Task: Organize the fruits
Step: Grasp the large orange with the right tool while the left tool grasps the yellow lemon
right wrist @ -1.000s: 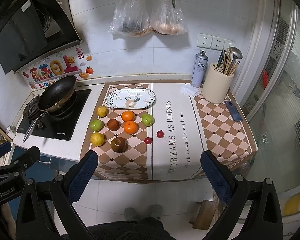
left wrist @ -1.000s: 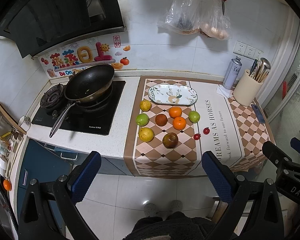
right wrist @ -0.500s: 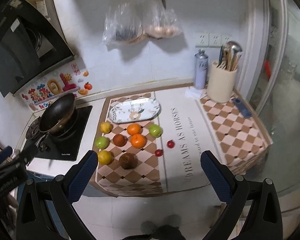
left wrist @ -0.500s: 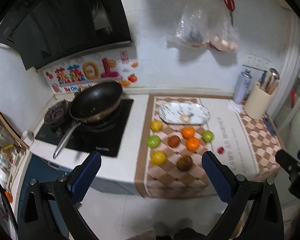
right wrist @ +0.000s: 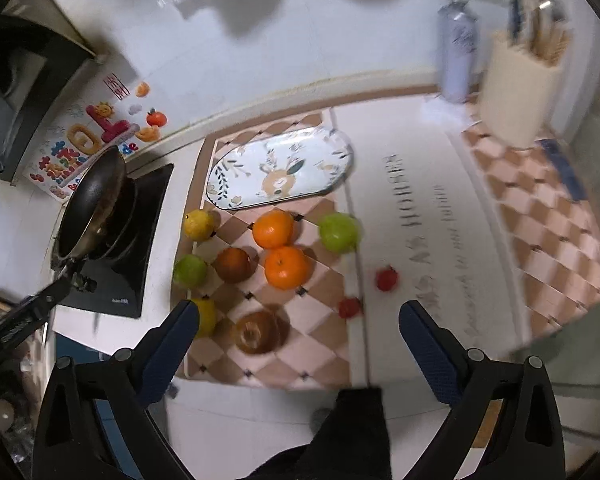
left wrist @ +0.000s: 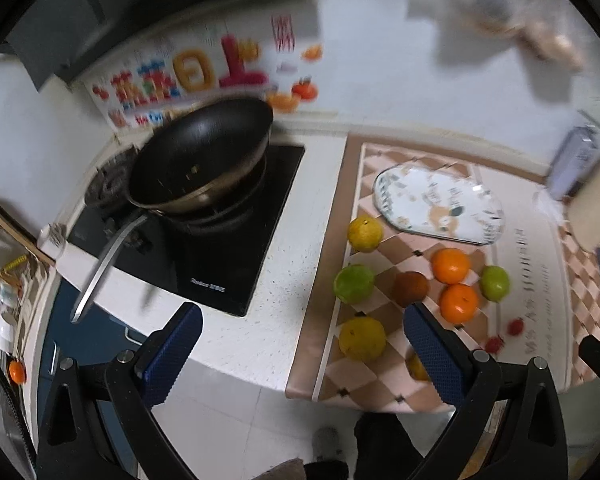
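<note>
Fruit: a loose cluster of round pieces lies on the checked brown-and-pink mat (right wrist: 324, 344), just in front of the oval white plate with a deer print (right wrist: 280, 168), which holds nothing.
Pieces: two glossy orange mandarins (right wrist: 274, 229) touch in the middle; a green apple (right wrist: 339, 231) lies to their right, a yellow lemon-like fruit (right wrist: 198, 224) and a second green one (right wrist: 190, 271) to the left, a brown round fruit (right wrist: 258, 332) nearest the counter edge, and two small red ones (right wrist: 387, 278) on the pale strip.
Handling: judged firm, light and prone to roll; the skins look smooth, so a grip across the widest part, squeezed gently, seems safest. The tiny red ones look soft.
Left gripper (left wrist: 302, 354): spread wide, holding nothing, above the counter edge near the black stove (left wrist: 228, 256).
Right gripper (right wrist: 300, 354): also spread wide and empty, well short of the fruit.
Beyond: a dark wok (left wrist: 200, 160) sits on the burner; a cream utensil holder (right wrist: 520, 80) stands at the back right.
</note>
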`<state>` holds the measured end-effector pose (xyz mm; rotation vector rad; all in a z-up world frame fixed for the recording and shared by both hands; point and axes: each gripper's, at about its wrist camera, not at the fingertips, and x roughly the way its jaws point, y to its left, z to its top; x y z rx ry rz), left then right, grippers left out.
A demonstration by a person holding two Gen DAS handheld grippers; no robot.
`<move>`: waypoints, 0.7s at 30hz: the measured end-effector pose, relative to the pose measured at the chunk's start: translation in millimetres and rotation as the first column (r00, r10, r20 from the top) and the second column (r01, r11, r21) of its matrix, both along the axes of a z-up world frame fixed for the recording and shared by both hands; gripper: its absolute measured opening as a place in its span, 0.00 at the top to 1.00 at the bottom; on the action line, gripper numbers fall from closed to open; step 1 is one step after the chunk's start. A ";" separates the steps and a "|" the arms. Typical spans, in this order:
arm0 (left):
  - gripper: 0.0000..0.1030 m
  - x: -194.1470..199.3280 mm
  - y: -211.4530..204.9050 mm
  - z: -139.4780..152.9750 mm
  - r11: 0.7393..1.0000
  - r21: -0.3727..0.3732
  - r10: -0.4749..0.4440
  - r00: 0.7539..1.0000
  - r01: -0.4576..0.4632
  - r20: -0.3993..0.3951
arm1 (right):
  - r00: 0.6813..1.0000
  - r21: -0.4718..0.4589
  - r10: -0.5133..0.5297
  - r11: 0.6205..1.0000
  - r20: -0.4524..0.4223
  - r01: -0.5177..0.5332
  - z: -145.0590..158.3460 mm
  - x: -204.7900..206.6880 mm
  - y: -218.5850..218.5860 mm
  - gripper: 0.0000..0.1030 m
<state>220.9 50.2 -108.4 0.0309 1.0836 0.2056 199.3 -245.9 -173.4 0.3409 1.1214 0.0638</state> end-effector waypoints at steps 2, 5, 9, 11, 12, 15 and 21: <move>0.00 28.7 2.9 -19.8 1.000 -0.015 0.017 0.998 -0.018 -0.059 | 0.998 0.027 0.036 0.999 -0.050 -0.034 -24.7 40.7 1.1 0.02; 0.01 79.8 4.1 -56.7 0.998 -0.048 0.029 0.984 -0.038 -0.173 | 0.987 0.052 0.092 0.995 -0.130 -0.086 -63.2 96.3 8.4 0.07; 0.01 132.6 9.1 -97.2 0.993 -0.089 0.042 0.955 -0.071 -0.295 | 0.958 0.061 0.168 0.986 -0.233 -0.158 -116.6 163.7 29.8 0.12; 0.01 151.4 7.3 -113.1 0.991 -0.110 0.037 0.943 -0.077 -0.331 | 0.941 0.056 0.201 0.980 -0.272 -0.193 -135.9 183.4 42.6 0.13; 0.02 159.8 6.4 -120.8 0.990 -0.118 0.035 0.936 -0.081 -0.351 | 0.930 0.057 0.218 0.976 -0.296 -0.210 -147.1 193.3 49.5 0.13; 0.02 181.9 3.5 -143.4 0.986 -0.145 0.018 0.915 -0.083 -0.402 | 0.899 0.062 0.260 0.965 -0.352 -0.254 -170.8 210.4 67.0 0.17; 0.02 208.4 -10.7 -187.5 0.985 -0.162 -0.025 0.874 -0.061 -0.486 | 0.858 0.052 0.297 0.951 -0.419 -0.304 -197.7 221.9 85.6 0.17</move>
